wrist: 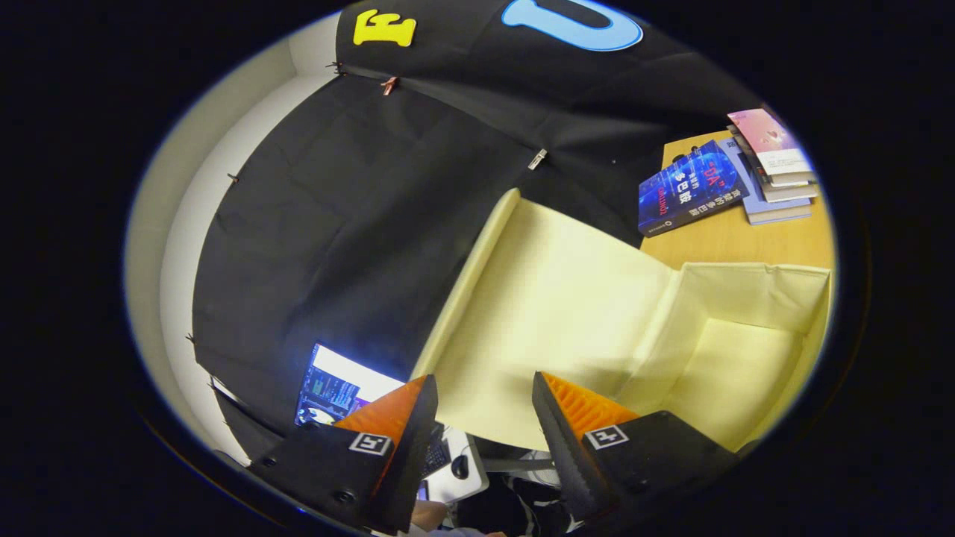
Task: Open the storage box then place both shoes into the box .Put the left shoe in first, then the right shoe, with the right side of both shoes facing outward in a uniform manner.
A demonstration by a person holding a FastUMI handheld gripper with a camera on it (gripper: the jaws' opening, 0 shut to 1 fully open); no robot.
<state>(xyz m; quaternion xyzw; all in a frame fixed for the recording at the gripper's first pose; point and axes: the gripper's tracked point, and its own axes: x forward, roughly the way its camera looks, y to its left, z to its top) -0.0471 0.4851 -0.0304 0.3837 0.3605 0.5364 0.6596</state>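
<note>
**Box open, gripper empty**

Gripper [483, 391] fingers apart w/ nothing between. Box [735, 350] sits just ahead, beyond the fingers, lid [552, 298] swung up vs the black wall. Books [727, 183] on table [753, 242] behind box. Lit screen [336, 388] by one finger.

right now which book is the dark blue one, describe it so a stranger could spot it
Beyond the open pale yellow fabric storage box lies a light wooden tabletop, well past the open gripper. There, the dark blue glossy book lies alone beside a stack of paler books; it is the only dark cover.
</note>
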